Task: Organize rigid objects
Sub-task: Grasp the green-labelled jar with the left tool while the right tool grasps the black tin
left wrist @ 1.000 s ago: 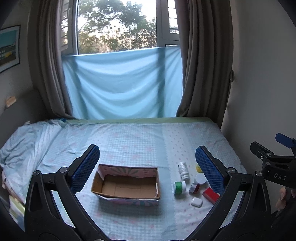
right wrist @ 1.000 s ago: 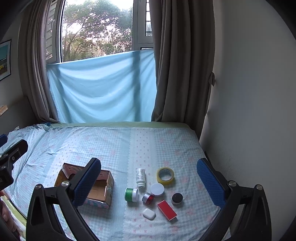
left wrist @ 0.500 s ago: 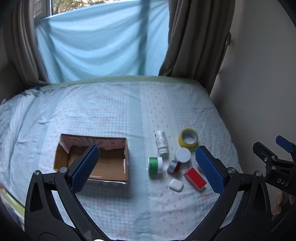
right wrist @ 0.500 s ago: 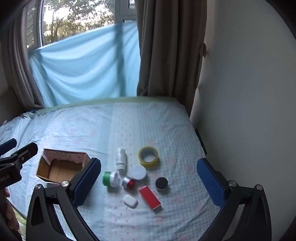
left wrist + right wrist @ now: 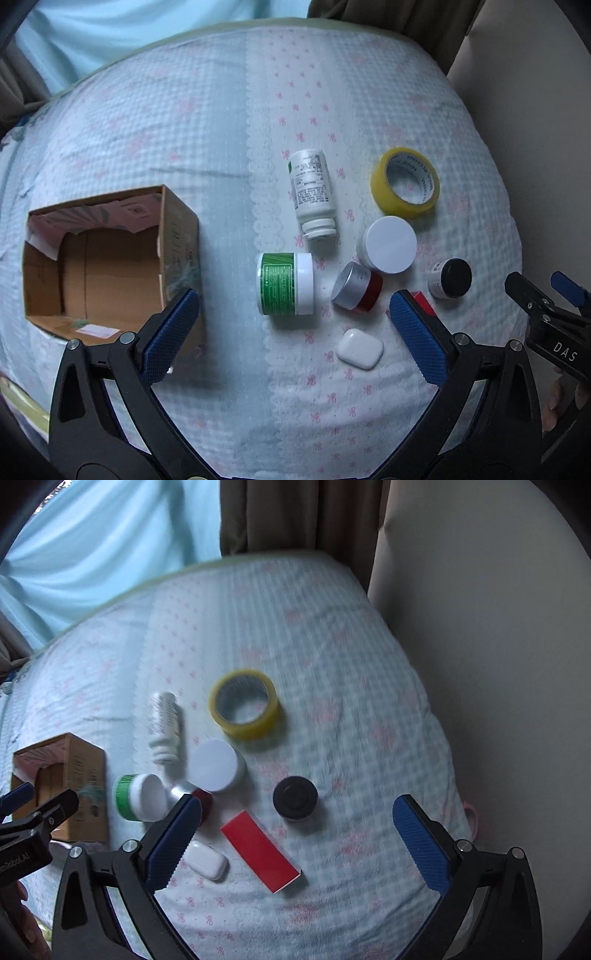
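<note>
An open cardboard box [image 5: 107, 254] [image 5: 70, 775] lies on the bed at the left. Right of it lie a green jar [image 5: 284, 283] [image 5: 138, 801], a white pill bottle [image 5: 312, 192] [image 5: 165, 726], a red and silver tin [image 5: 356, 288], a white-lidded jar [image 5: 389, 249] [image 5: 216, 764], a yellow tape roll [image 5: 406, 182] [image 5: 243, 703], a black-lidded jar [image 5: 450, 277] [image 5: 295, 797], a red box [image 5: 260, 849] and a white earbud case [image 5: 360, 348] [image 5: 205, 860]. My left gripper [image 5: 293, 315] is open above the green jar. My right gripper [image 5: 297, 825] is open above the red box and black-lidded jar.
The bed has a pale blue checked sheet [image 5: 184, 122]. A wall [image 5: 498, 627] runs along the bed's right edge. Brown curtains [image 5: 295, 513] and a blue cloth [image 5: 110, 542] hang behind the bed's far end.
Both grippers have tilted down and moved closer to the bed. The objects now look larger and the window has left the view. Both stay open and empty.
</note>
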### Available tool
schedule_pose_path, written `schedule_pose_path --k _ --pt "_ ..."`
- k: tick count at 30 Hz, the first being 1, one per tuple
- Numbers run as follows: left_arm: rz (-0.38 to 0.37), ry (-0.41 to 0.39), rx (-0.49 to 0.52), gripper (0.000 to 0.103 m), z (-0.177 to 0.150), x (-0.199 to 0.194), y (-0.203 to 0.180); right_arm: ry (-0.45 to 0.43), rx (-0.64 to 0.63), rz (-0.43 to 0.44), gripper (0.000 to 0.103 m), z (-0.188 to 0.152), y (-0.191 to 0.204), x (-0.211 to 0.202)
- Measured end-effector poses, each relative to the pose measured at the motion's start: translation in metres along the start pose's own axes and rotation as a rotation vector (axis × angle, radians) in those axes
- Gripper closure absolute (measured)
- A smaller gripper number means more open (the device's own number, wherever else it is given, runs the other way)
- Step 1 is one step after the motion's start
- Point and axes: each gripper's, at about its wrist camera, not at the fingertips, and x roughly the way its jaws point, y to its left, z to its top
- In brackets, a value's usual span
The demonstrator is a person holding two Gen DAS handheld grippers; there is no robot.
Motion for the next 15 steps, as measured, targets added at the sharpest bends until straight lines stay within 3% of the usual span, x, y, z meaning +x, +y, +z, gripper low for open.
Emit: schedule_pose_path --k 10,13,15 --pt "0.051 0.168 -0.024 0.01 0.005 0.103 0.011 0.218 0.064 -0.017 0.0 0.002 -0.01 0.114" --pt "0.061 0.208 -0.027 0.019 0.002 0.123 0.013 0.268 0.077 -0.011 0.0 0.003 -0.009 0.136" --pt "0.059 0.226 -0.034 0.025 0.001 0.132 0.014 0.303 0.075 -0.001 0.007 0.003 -0.007 0.151"
